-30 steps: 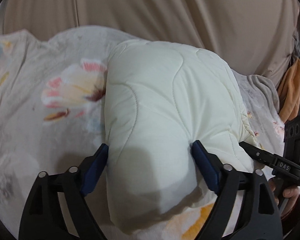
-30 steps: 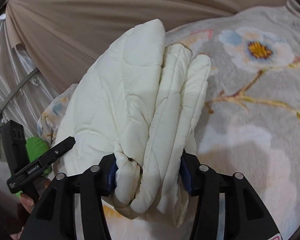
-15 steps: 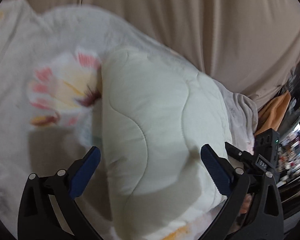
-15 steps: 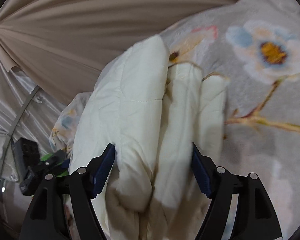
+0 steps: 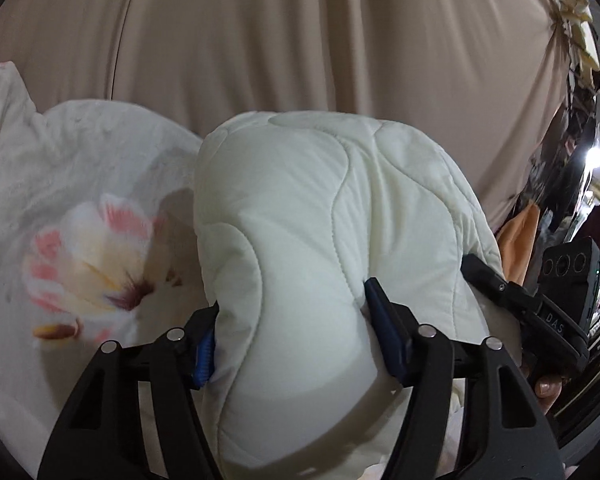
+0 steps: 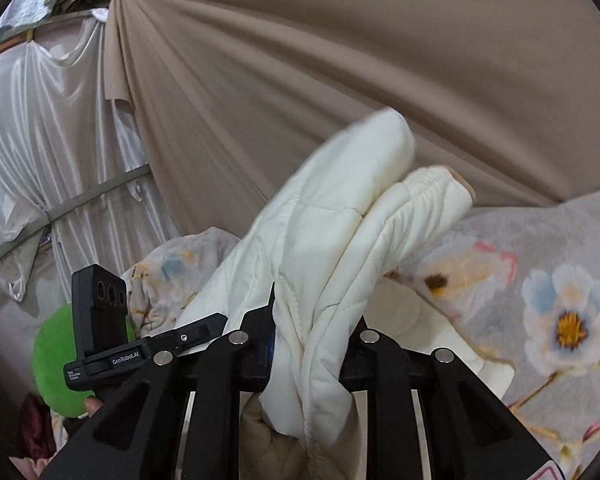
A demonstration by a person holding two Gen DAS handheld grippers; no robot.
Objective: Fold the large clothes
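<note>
Both grippers' fingers (image 5: 384,332) (image 6: 260,350) closing, pinching the folded quilted jacket (image 5: 320,240)

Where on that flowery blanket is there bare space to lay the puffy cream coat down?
Free: the floral blanket left of the cream quilted coat, around the pink flower, and the blue-flower stretch on its other side, toward the beige curtain. Crowded: near the green cushion, where blanket bunches, and beside the orange cloth.
</note>
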